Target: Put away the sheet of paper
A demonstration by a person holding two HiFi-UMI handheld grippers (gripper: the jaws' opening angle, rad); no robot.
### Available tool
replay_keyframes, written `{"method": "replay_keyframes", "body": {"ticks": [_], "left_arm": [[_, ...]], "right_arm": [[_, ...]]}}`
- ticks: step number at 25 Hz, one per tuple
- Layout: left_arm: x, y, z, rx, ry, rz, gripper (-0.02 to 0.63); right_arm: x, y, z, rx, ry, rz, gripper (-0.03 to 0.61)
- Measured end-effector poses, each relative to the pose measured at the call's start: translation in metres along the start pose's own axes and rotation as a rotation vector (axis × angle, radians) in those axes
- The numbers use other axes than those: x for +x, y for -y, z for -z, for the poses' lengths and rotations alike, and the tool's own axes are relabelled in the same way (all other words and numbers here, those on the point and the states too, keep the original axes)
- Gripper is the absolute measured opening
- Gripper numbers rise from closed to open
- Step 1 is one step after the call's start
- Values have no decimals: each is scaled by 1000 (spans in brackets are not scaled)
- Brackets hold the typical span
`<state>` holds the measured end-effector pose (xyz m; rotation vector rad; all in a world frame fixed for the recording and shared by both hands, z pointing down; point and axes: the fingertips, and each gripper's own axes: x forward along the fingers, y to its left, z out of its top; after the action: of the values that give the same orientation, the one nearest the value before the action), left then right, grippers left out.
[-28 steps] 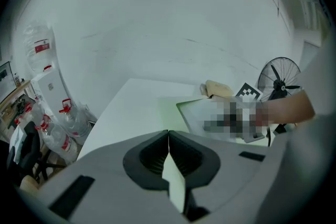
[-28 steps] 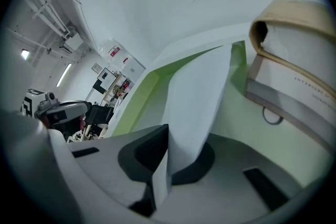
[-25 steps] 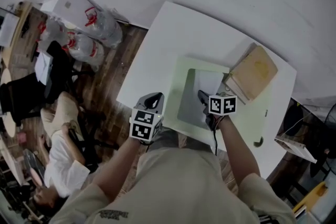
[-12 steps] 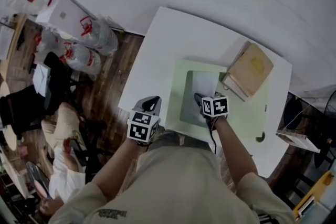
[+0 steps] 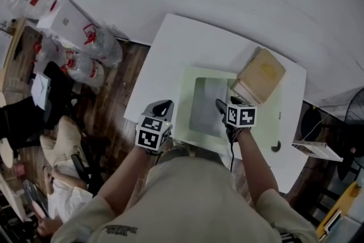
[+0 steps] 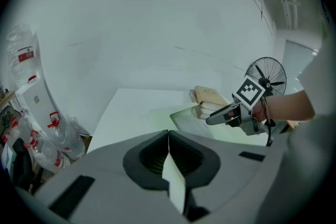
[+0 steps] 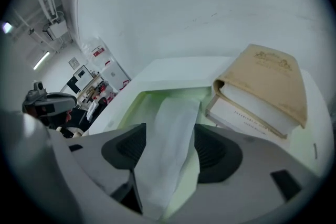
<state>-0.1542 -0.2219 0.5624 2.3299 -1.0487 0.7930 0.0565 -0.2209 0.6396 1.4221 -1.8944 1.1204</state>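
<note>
Right gripper is opening its jaws, the thin white sheet of paper loose between them on the pale green mat beside the tan book. Best drawn straight back, so neither pad drags it

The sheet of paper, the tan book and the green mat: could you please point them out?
sheet of paper (image 5: 205, 105), head view, its middle.
tan book (image 5: 263, 72), head view, its cover.
green mat (image 5: 183, 108), head view, bare left strip.
</note>
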Motion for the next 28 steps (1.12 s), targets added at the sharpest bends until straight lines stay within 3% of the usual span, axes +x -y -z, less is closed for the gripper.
{"method": "replay_keyframes", "body": {"ticks": [3,5,8,11,15,19,28], "left_arm": [[-4,4,-15,15,29,-3,21],[-7,6,-25,30,48,-4,21],[-12,6,-39,66,70,-5,21],[-19,7,-59,84,107,-8,21],[-30,15,-96,64,178,33,21],[-49,22,-134,93,266,35,21],[-97,43,-199,230,423,0,21]], "right_arm": [[-25,0,-20,20,81,-3,281],[-43,-3,-34,24,141,-13,224],[-73,-14,-54,-20,212,-25,198],[-103,-30,-74,-71,279,-51,129],[-144,-46,-97,-141,350,-92,127],[-187,-61,-118,-180,433,-127,112],[-284,-82,-160,-270,665,-109,60]]}}
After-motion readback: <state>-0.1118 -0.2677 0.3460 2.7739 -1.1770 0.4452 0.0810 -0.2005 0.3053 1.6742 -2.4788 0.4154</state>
